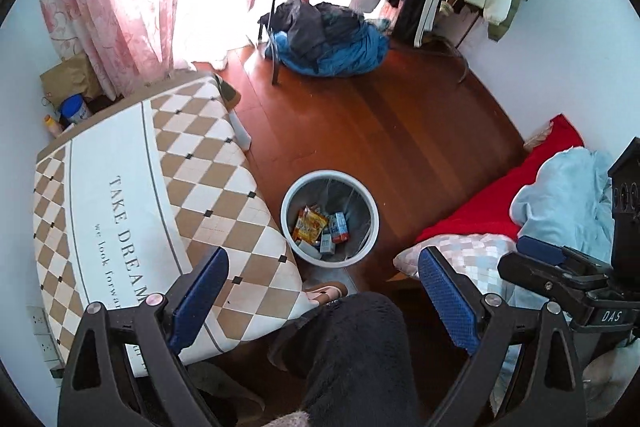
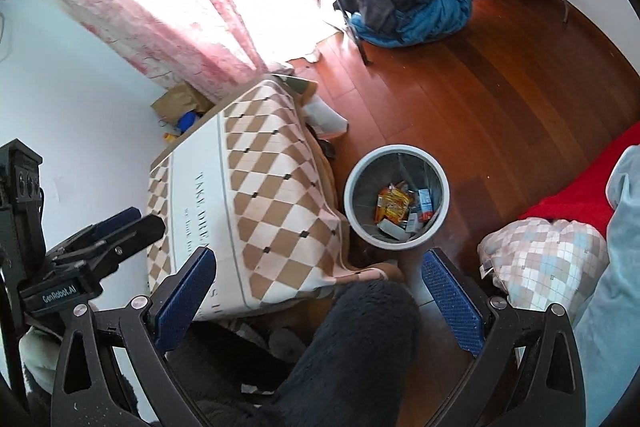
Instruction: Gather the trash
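Note:
A round white-rimmed bin stands on the wooden floor beside a small table. Inside it lie an orange snack wrapper and several small blue-and-white cartons. My left gripper is held high above and nearer than the bin, open, with nothing between its blue pads. My right gripper is likewise open and empty, above the near side of the bin. Each gripper shows at the edge of the other's view: the right gripper, the left gripper.
The table carries a checked cloth left of the bin. A person's dark fleecy leg fills the foreground. A bed with a red cover and a checked pillow lies right. A clothes pile sits far back.

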